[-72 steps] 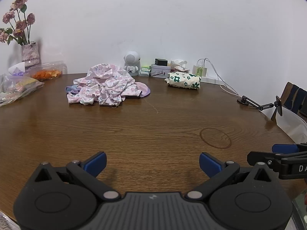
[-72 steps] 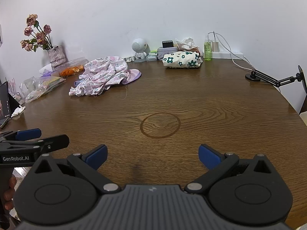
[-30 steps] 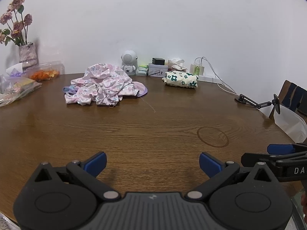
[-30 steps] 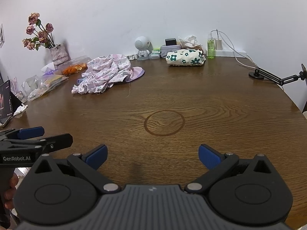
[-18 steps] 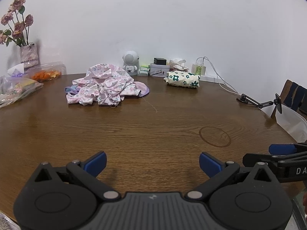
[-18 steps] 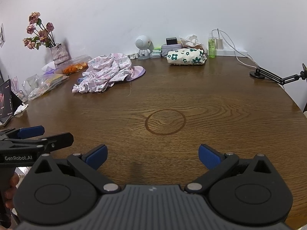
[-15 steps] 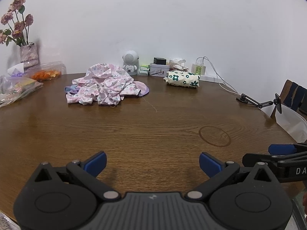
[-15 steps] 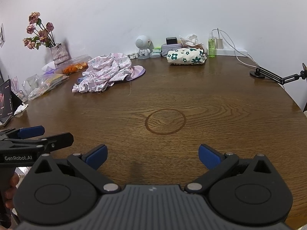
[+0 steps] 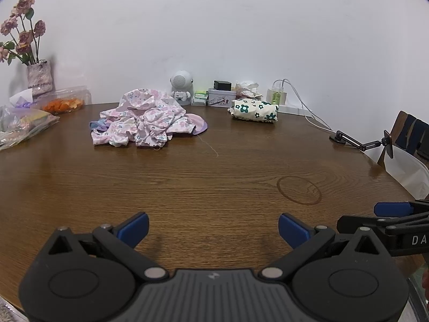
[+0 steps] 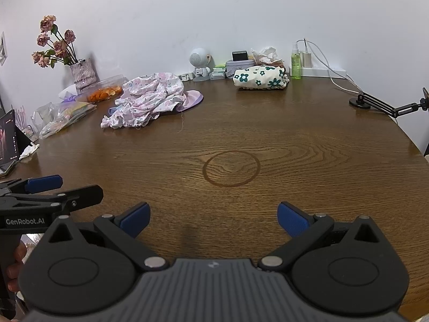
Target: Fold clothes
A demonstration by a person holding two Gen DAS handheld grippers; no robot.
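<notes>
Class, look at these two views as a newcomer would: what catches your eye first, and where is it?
A crumpled pink floral heap of clothes lies at the far left of the brown table. A folded green-flowered bundle sits by the back wall. Both open grippers hover at the near edge.

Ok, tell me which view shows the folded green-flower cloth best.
The right wrist view: the folded green-flower cloth sits there larger, seen more from above, with its whole top and front edge clear beside the green spray bottle. The left wrist view shows the cloth smaller and flatter, from a lower angle.
</notes>
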